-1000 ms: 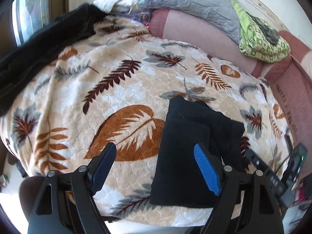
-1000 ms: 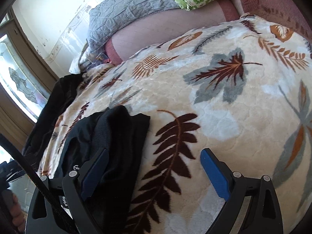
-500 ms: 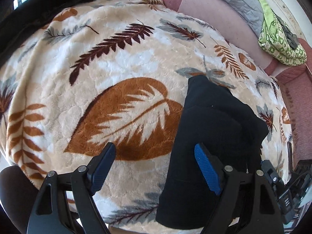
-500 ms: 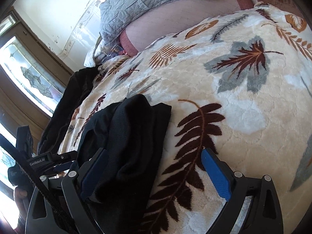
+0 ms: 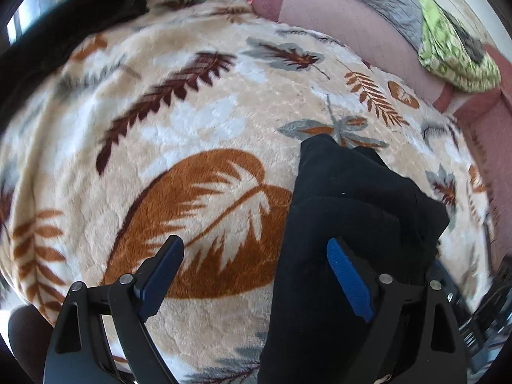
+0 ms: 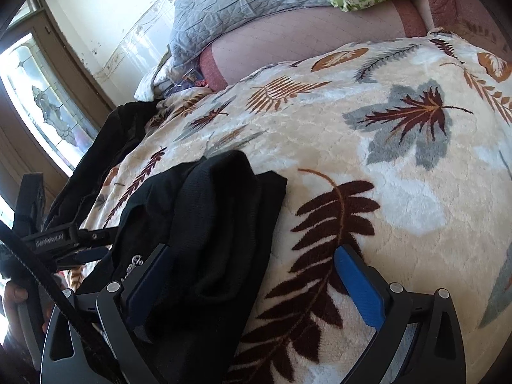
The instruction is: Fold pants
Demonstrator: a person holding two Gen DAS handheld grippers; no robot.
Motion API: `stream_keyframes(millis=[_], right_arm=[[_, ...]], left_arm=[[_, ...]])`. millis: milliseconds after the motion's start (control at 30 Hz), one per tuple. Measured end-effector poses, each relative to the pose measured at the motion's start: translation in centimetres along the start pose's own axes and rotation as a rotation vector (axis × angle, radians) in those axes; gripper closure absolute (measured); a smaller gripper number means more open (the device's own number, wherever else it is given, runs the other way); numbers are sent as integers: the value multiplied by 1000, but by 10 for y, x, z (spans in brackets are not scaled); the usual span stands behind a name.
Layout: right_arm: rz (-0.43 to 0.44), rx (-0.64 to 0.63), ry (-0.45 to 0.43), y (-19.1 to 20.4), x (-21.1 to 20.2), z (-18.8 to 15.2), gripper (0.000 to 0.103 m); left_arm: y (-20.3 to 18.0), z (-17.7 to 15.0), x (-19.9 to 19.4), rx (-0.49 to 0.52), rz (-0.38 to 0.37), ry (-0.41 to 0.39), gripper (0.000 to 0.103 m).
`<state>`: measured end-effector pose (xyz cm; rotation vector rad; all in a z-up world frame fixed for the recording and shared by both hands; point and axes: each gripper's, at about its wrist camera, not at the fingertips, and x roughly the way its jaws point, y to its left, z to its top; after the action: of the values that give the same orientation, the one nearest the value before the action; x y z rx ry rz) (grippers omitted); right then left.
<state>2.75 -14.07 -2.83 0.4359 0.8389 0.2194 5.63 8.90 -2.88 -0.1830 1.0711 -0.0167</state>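
The black pants [image 5: 345, 224] lie folded into a compact bundle on a cream leaf-print blanket [image 5: 198, 121]. My left gripper [image 5: 256, 256] is open and empty, just above the blanket; its right finger [image 5: 348, 281] hangs over the bundle's left edge. In the right wrist view the bundle [image 6: 204, 224] sits at lower left. My right gripper [image 6: 252, 272] is open and empty, its left finger [image 6: 150, 275] over the bundle, its right finger over the blanket. The left gripper's body [image 6: 54, 240] shows at the left there.
A pink bolster [image 5: 345, 25], a grey quilted pillow [image 6: 236, 3] and a folded green cloth [image 5: 454, 54] lie at the back. A dark garment [image 5: 70, 22] lies along the blanket's far left edge. A window [image 6: 41, 102] is at the left.
Both grippers have shifted slightly over the bed and stay open. The folded pants have not moved.
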Motion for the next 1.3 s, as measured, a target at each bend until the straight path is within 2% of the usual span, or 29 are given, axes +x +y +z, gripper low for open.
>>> stream_keyframes(millis=[33,100,133,167,200,233,267,333,400,533,733,833,900,1033,1133,1167,1200,1233,1267,1300], right_arm=[[-13,2,-3,2,2,1,1],[-31,-8,-4,6,5,4,3],[-34,-23,2,9,7,4,7],[-31,-33,6,10,7,4,10],[-22,-42,11,11,7,4,22],[5,-47,24,13,7,4,39],[28,-48,36,15,7,4,46],[19,-75,30,21,2,2,56],[2,-107,23,24,0,0,59],[24,-70,35,18,0,0,60],[60,-43,55,10,1,-2,58],[60,-25,80,9,1,1,57],[48,-24,99,13,4,6,56],[47,-9,149,19,16,16,44],[75,35,181,19,26,22,35],[79,47,187,18,28,23,35],[82,57,192,18,31,24,35],[84,64,197,19,33,25,41],[88,66,202,20,33,27,46],[97,70,208,21,32,29,57]], left_arm=[[-4,-2,-2,20,8,-15,21],[-17,-9,-8,82,-7,-51,57],[-25,-12,-11,118,-11,-69,65],[-33,-14,-13,155,-5,-83,79],[-41,-16,-14,184,8,-93,84],[-47,-17,-14,202,43,-107,85],[-50,-18,-13,207,65,-115,85],[-50,-17,-12,194,73,-118,85],[-44,-14,-12,161,46,-109,85],[-33,-11,-10,109,-14,-85,84],[-31,-7,-8,117,-1,-66,69],[-21,1,-3,88,-24,-27,53],[-13,10,3,70,-37,14,37],[1,23,17,52,-114,81,30],[9,19,20,-1,-170,77,33],[10,15,18,-22,-219,64,52],[10,13,16,-37,-281,62,79],[10,11,13,-52,-321,61,79],[7,11,9,-53,-297,47,80],[4,11,6,-53,-287,43,80]])
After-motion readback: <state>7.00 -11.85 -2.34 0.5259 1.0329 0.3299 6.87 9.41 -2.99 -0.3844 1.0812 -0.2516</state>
